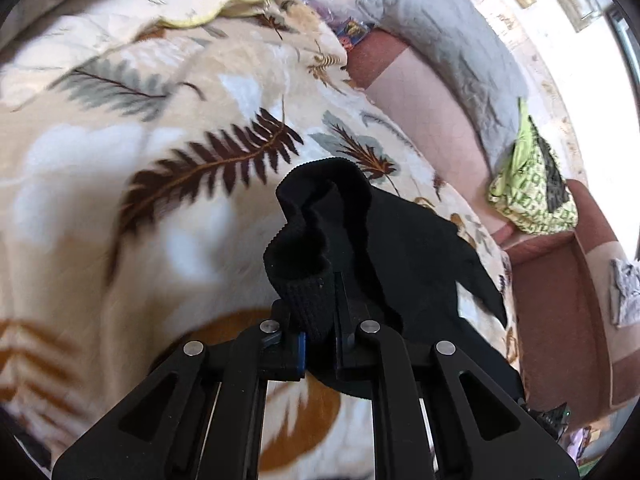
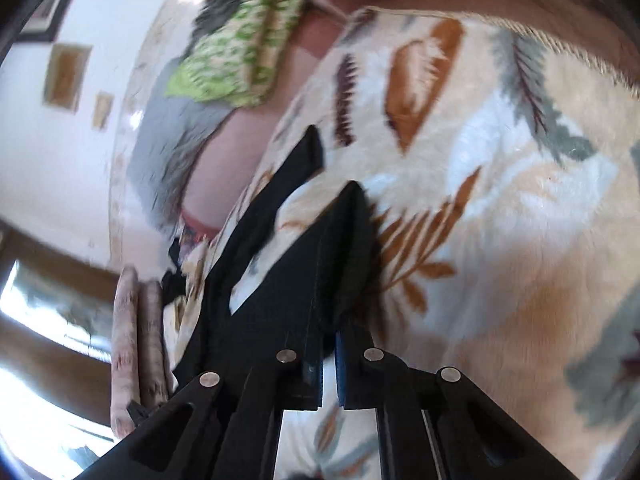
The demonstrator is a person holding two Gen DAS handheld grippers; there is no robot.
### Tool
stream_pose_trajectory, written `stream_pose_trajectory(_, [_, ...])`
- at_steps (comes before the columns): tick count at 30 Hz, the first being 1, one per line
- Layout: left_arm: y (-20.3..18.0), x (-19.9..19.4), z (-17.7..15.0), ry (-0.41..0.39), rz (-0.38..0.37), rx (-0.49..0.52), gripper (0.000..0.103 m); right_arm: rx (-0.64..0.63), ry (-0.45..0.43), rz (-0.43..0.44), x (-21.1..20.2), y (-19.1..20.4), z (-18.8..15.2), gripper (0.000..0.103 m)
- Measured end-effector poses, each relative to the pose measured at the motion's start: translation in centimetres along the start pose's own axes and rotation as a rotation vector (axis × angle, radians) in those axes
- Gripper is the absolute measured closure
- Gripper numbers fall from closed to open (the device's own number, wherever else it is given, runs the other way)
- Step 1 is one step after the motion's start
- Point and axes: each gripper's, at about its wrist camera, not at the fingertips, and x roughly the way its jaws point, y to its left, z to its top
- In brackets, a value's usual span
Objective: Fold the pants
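Black pants (image 1: 400, 240) hang bunched over a fern-print blanket (image 1: 120, 160), ribbed cuff clamped in the left gripper (image 1: 320, 320); the right gripper (image 2: 328, 320) pinches another fold.

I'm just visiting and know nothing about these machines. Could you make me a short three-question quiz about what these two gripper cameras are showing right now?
1. True or false: the left gripper is shut on a ribbed cuff of the black pants.
2. What do the pants lie on? A) a leaf-patterned blanket B) a wooden floor C) a glass table
3. Fill in: the right gripper is shut on ____ fabric.

Key
1. True: the ribbed cuff sits pinched between its fingers.
2. A
3. Black: cloth of the pants is caught between its fingers.
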Motion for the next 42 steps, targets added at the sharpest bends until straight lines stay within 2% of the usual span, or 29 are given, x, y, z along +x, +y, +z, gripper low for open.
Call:
stream_pose_trajectory(3, [1.4, -3.4, -1.2, -0.010, 0.002, -0.006, 0.095, -0.018, 0.062, -0.002, -1.1, 0.8, -1.2, 0.099])
stream_pose_trajectory(6, [3.7, -6.2, -2.1, -0.029, 0.036, -0.027, 0.095, -0.033, 0.122, 0.006, -1.0, 1.3, -2.8, 0.099])
stream_pose_trajectory(8, [5.1, -6.2, -2.3, -0.027, 0.087, -0.025, 0.095, -0.037, 0.170, -0.003, 0.0, 0.8, -4.0, 0.099])
stream_pose_trajectory(10, [7.0, -4.9, -2.5, 0.037, 0.103, -0.081, 0.093, -0.011, 0.183, -0.065, 0.9, -0.5, -4.7, 0.099])
stream_pose_trajectory(11, [7.4, -5.0, -2.6, 0.030, 0.133, -0.092, 0.090, -0.001, 0.184, -0.102, 1.3, -1.3, -4.9, 0.099])
stream_pose_trajectory(13, [7.3, -6.2, -2.6, -0.014, 0.159, -0.080, 0.087, 0.033, 0.134, -0.082, 0.6, -2.0, -5.1, 0.099])
stream_pose_trajectory(15, [6.4, -7.9, -2.4, -0.083, 0.219, -0.044, 0.086, -0.028, 0.063, -0.168, -0.6, -1.2, -4.8, 0.099])
stream_pose_trajectory(16, [5.4, -8.9, -2.2, -0.115, 0.222, -0.015, 0.086, -0.082, 0.025, -0.237, -1.2, -0.4, -4.5, 0.098])
stream_pose_trajectory(17, [4.9, -9.4, -2.1, -0.127, 0.203, 0.004, 0.086, -0.152, -0.008, -0.312, -1.7, 0.6, -4.2, 0.098])
stream_pose_trajectory(19, [2.7, -10.3, -2.5, -0.134, 0.129, 0.058, 0.086, -0.233, -0.048, -0.338, -2.4, 2.3, -3.4, 0.098])
stream_pose_trajectory(20, [1.4, -10.4, -3.0, -0.120, 0.072, 0.095, 0.082, -0.269, -0.065, -0.329, -2.8, 3.4, -3.0, 0.098])
stream_pose_trajectory(21, [0.5, -10.2, -3.5, -0.086, 0.009, 0.122, 0.072, -0.294, -0.072, -0.330, -2.8, 4.1, -2.8, 0.098])
stream_pose_trajectory(22, [-0.3, -9.0, -4.1, -0.015, -0.079, 0.128, 0.068, -0.322, -0.078, -0.331, -2.8, 4.9, -2.7, 0.098])
stream_pose_trajectory(24, [-0.5, -6.5, -4.9, 0.099, -0.145, 0.088, 0.068, -0.380, -0.072, -0.306, -2.3, 6.6, -3.0, 0.097])
stream_pose_trajectory(26, [0.4, -3.1, -5.7, 0.249, -0.154, 0.003, 0.068, -0.394, -0.057, -0.276, -1.5, 7.7, -3.4, 0.097])
stream_pose_trajectory(28, [1.7, -0.6, -6.3, 0.340, -0.151, -0.106, 0.068, -0.404, -0.043, -0.244, -0.7, 8.4, -3.9, 0.098])
stream_pose_trajectory(31, [3.7, 0.4, -5.5, 0.337, -0.232, -0.274, 0.068, -0.438, -0.031, -0.207, 0.2, 9.6, -4.5, 0.098])
stream_pose_trajectory(36, [4.4, 0.6, -3.3, 0.279, -0.283, -0.372, 0.068, -0.464, -0.010, -0.199, 2.1, 11.0, -4.2, 0.097])
stream_pose_trajectory(38, [4.4, 0.7, -2.9, 0.271, -0.283, -0.386, 0.080, -0.471, -0.003, -0.198, 3.1, 11.7, -3.4, 0.098])
stream_pose_trajectory(39, [4.5, 0.7, -2.9, 0.272, -0.277, -0.386, 0.093, -0.472, 0.001, -0.198, 3.4, 11.9, -3.1, 0.097])
stream_pose_trajectory(42, [5.1, 0.2, -2.9, 0.281, -0.248, -0.404, 0.098, -0.482, 0.020, -0.194, 5.1, 12.7, -1.1, 0.098])
